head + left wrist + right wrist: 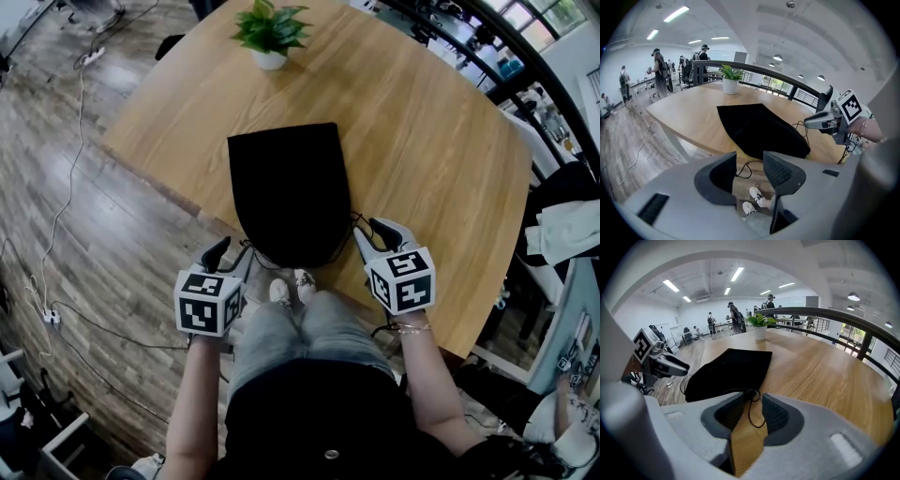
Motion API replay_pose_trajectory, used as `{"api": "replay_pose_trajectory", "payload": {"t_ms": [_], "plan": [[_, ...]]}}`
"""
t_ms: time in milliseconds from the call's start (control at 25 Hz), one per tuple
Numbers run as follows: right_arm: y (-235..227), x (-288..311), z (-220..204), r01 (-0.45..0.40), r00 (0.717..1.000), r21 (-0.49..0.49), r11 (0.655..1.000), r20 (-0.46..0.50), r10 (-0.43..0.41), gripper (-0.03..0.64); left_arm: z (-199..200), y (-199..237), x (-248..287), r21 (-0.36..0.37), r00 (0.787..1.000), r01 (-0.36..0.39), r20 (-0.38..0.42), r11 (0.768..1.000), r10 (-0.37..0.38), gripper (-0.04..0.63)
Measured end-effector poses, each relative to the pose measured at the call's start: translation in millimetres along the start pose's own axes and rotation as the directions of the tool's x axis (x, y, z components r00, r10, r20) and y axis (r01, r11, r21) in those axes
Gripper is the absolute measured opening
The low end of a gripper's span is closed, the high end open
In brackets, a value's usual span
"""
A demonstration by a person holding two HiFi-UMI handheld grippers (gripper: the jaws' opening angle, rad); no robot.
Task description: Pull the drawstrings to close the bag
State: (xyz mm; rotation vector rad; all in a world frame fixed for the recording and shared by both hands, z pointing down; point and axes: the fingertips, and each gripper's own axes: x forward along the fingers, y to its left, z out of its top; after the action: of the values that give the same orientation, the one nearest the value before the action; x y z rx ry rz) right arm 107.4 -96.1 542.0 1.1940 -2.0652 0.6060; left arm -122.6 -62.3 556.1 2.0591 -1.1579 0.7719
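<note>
Bright, even indoor light. Sources: strip lights point(671, 285) ahead of right gripper point(750, 404), round downlights point(777, 58) above left gripper point(750, 161), daylight through windows point(536, 13) off to right gripper's right. Faint sheen on table point(422, 122), shadows soft. Black bag point(286, 187) crushed to flat black. 2 gripper views fisheye, black vignette at corners, straight lines bowed; jaw bodies nearest lens soft.

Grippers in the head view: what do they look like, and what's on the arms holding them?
Both the left gripper and the right gripper have light grey bodies, dark tapered jaws with textured pads, and a white marker cube printed with black squares. The forearms have no sleeves. A thin bracelet circles the right wrist.
</note>
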Motion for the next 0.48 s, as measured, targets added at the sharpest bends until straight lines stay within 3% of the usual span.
{"api": "replay_pose_trajectory", "payload": {"t_ms": [200, 480], "plan": [[-2.2, -17.3, 13.0, 0.013, 0.999, 0.004, 1.0, 0.05, -0.013, 0.121, 3.4, 1.8, -16.7, -0.01, 1.0, -0.012, 0.028, 1.0, 0.012, 0.172], [5.9, -42.9, 53.2, -0.008, 0.98, 0.025, 1.0, 0.201, 0.003, 0.099, 36.6, -7.9, -37.3, -0.024, 0.988, 0.022, 0.154, 0.999, -0.018, 0.159]]}}
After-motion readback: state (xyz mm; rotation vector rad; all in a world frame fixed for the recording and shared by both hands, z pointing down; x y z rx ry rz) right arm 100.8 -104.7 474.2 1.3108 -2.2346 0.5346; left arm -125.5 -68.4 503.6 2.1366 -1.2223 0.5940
